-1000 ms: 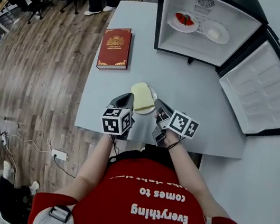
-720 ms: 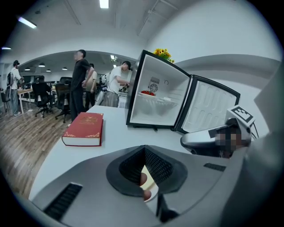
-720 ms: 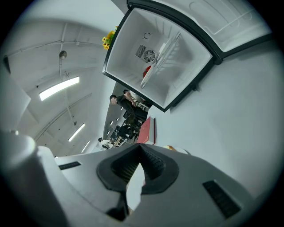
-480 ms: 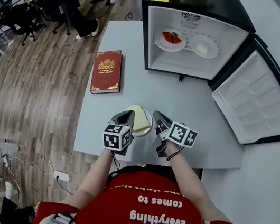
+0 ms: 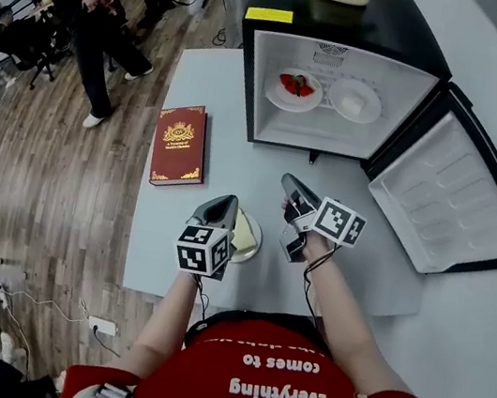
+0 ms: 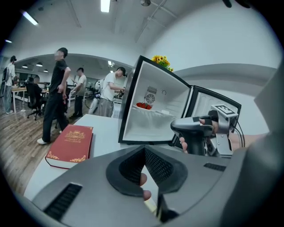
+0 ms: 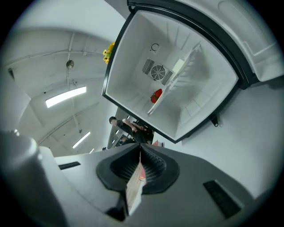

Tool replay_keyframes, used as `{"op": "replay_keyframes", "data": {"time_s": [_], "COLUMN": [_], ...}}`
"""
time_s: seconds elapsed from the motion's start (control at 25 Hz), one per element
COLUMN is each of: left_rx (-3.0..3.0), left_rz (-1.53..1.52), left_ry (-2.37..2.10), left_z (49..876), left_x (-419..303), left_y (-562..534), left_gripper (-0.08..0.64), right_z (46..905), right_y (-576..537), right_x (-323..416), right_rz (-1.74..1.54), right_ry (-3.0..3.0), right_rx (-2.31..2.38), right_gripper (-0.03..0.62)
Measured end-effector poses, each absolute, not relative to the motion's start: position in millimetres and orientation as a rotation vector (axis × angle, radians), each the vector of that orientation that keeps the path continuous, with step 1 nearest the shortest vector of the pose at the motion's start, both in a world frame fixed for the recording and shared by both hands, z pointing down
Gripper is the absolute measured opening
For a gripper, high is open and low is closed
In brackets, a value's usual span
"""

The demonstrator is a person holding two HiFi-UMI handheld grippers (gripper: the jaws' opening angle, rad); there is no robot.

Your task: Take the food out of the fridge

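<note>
The small black fridge [image 5: 401,34] is standing open on the grey table [image 5: 351,211]. On the shelf inside, a white plate of red strawberries [image 5: 295,87] and a white plate with a pale piece of food [image 5: 354,100] are sitting side by side. The right gripper [image 5: 287,182] is pointing toward the fridge, its fingers closed on nothing. The left gripper [image 5: 222,201], fingers also closed and empty, is partly hiding a white plate with a pale yellow block [image 5: 245,234] on the table. A red hardcover book [image 5: 180,145] is lying further left.
</note>
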State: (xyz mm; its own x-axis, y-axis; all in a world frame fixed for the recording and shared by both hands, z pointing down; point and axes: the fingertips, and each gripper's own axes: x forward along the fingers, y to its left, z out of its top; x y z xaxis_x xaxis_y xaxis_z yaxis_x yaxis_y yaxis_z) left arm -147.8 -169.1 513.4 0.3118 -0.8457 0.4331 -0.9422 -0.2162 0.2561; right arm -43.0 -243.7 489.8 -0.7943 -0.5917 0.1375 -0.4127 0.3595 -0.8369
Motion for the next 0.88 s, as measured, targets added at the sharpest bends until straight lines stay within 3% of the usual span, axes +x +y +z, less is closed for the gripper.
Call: {"op": "replay_keyframes", "data": {"time_s": [0.48, 0.64, 0.88], "left_rx": [2.170, 2.186, 2.166], "left_rz": [0.236, 0.252, 0.280], "left_ry": [-1.501, -1.472, -1.442], "left_z": [510.5, 514.2, 525.4], "left_x": [-112.4, -102.5, -100.7], "left_y": [-209.5, -217.1, -216.9], "left_gripper": [0.002, 0.002, 0.002], "right_z": [469.8, 480.7, 491.3], "right_y": [-329.3, -354.1, -398.6], "right_x": [-37.4, -37.8, -40.2], "right_rz": [-1.538, -1.670, -1.730], "right_ry": [2.215, 2.045, 1.921], "right_rx": [-0.851, -0.783, -0.787], "right_gripper": [0.017, 0.121, 0.143]}}
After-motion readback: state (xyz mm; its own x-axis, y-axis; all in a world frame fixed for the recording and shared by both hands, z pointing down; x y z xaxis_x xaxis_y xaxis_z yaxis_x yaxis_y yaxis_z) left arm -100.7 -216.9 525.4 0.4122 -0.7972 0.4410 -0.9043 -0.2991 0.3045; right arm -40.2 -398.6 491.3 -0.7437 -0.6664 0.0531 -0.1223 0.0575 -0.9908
